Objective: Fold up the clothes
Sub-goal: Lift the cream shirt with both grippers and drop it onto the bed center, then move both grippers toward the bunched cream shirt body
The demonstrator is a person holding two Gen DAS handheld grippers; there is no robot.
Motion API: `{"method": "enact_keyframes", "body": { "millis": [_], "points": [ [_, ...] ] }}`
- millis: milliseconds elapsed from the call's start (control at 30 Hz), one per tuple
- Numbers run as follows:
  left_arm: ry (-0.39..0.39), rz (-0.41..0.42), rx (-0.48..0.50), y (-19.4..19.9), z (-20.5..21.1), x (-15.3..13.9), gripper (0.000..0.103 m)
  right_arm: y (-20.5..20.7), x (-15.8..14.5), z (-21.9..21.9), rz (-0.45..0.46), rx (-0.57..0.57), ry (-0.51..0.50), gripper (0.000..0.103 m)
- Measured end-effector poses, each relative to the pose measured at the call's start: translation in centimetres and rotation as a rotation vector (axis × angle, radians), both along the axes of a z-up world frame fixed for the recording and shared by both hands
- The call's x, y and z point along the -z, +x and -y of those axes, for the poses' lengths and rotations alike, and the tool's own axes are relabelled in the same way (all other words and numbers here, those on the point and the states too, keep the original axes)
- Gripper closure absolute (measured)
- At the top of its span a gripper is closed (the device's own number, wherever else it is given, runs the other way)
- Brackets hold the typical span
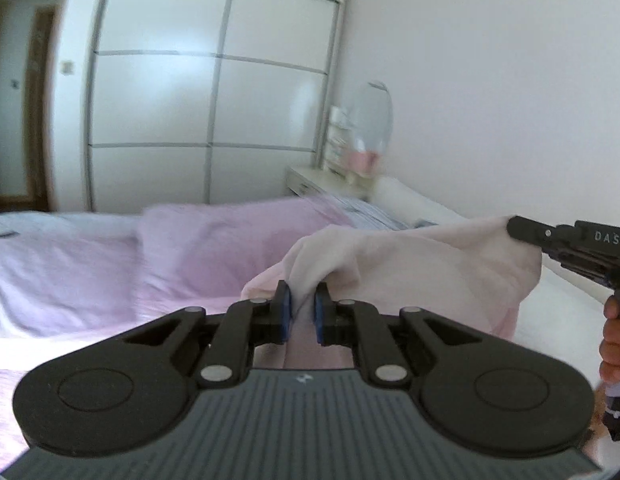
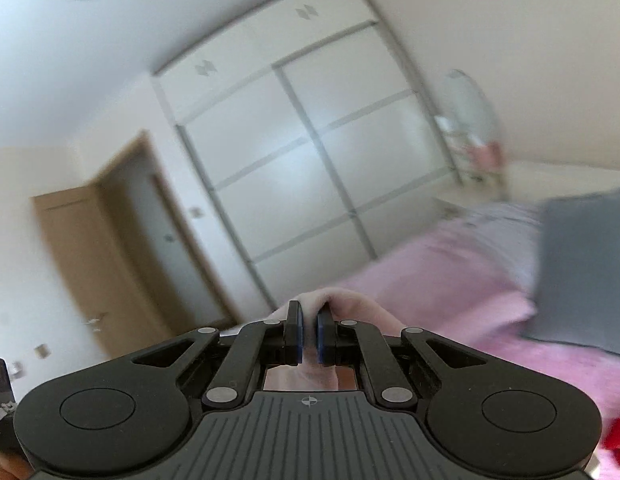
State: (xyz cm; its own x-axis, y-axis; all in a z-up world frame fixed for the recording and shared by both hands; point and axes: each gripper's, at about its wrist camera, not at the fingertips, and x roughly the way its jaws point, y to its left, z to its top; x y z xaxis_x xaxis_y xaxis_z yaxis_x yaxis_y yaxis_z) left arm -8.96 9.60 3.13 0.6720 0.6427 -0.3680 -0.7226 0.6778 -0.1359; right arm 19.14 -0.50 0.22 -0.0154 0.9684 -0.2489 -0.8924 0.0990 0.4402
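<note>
Pale pink garment hangs above the bed, pinched by left gripper and right gripper. Keeping both clamps level and the held edge taut should give a cleaner fold.

Soft bright daylight, glare on the wardrobe doors, motion blur, fisheye-bent edges, dark corners

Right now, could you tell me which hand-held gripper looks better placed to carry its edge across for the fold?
Probably the right hand-held gripper: it pinches the pale pink garment's raised outer corner, while the left clamps bunched cloth low, a likely anchor.
</note>
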Motion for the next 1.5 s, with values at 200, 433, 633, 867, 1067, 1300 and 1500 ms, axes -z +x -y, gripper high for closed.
{"method": "enact_keyframes", "body": {
  "millis": [200,433,633,867,1067,1300,1500],
  "points": [
    [-0.025,-0.118,-0.142,-7.6,-0.6,-0.1,0.087,-9.5,-0.6,-4.3,0.068,-0.136,-0.129,0.097],
    [-0.174,-0.280,-0.295,-13.2,0.1,4.4,0.075,-18.2,1.8,-6.5,0.148,-0.264,-0.291,0.052],
    [-0.345,-0.372,-0.327,-16.4,4.6,10.3,0.075,-19.6,7.7,-3.5,0.173,-0.304,-0.511,0.052],
    [-0.445,-0.478,-0.331,-15.6,9.9,15.4,0.075,-20.4,13.0,3.5,0.207,-0.370,-0.697,0.052],
    [-0.417,-0.493,-0.314,-12.3,15.5,15.2,0.070,-19.5,14.2,8.1,0.236,-0.405,-0.747,0.052],
    [-0.423,-0.492,-0.340,-10.5,21.8,14.5,0.068,-17.1,14.0,13.0,0.256,-0.427,-0.746,0.052],
    [-0.427,-0.502,-0.389,-10.2,26.1,14.6,0.066,-16.3,14.4,16.8,0.264,-0.455,-0.758,0.052]
  ]
}}
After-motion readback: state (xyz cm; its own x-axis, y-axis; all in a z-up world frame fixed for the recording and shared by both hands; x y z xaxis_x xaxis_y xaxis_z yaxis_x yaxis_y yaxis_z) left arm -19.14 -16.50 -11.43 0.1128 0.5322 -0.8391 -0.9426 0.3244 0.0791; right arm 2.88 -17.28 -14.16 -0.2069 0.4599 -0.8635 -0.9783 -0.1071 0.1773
